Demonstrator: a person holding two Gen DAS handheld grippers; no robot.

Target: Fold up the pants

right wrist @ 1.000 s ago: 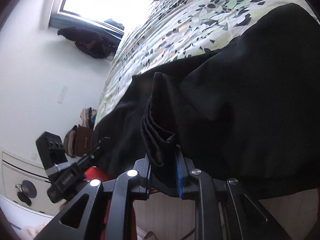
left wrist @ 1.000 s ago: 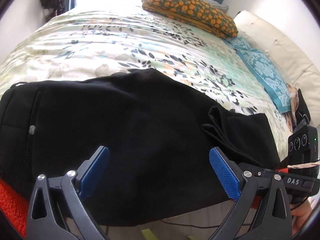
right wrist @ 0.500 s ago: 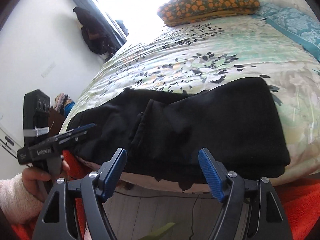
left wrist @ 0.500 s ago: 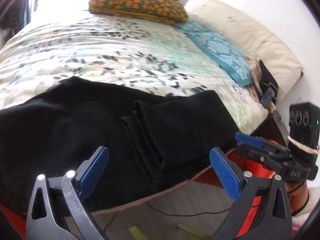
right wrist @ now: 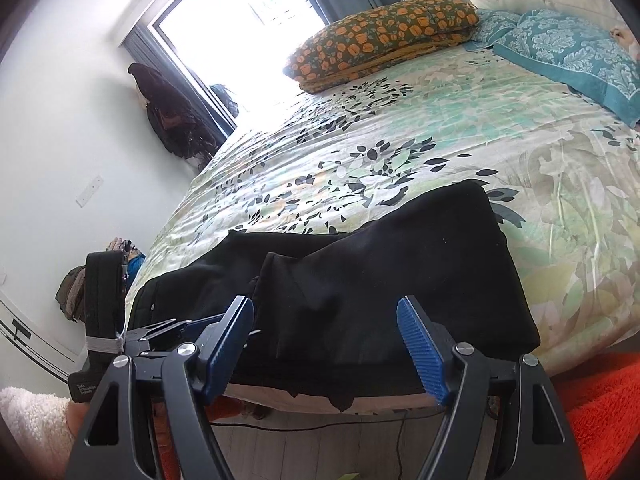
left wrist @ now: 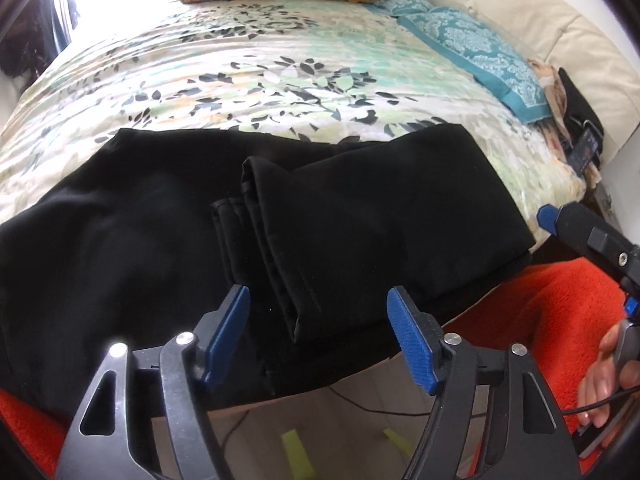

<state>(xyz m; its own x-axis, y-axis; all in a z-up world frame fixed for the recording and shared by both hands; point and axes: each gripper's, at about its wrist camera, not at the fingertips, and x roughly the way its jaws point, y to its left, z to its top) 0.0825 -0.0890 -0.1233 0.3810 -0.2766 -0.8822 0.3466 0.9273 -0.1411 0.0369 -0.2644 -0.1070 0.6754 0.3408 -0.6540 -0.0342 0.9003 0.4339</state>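
Observation:
Black pants (left wrist: 360, 216) lie along the near edge of the bed, with the leg ends folded back over the upper part; the hems (left wrist: 256, 216) sit near the middle. They also show in the right wrist view (right wrist: 400, 272). My left gripper (left wrist: 320, 328) is open and empty, just in front of the folded hems at the bed edge. My right gripper (right wrist: 326, 344) is open and empty, back from the bed edge in front of the pants. The right gripper also shows at the right of the left wrist view (left wrist: 568, 224).
The bed has a floral cover (right wrist: 400, 140), an orange patterned pillow (right wrist: 384, 36) and a teal pillow (right wrist: 568, 52) at the far end. A red fuzzy rug (left wrist: 540, 312) lies on the floor by the bed. A cable (right wrist: 320, 426) runs under the bed edge.
My right gripper has let go of the leg hems, opened and pulled back from the bed. The left gripper swung right toward the folded hems and narrowed its opening.

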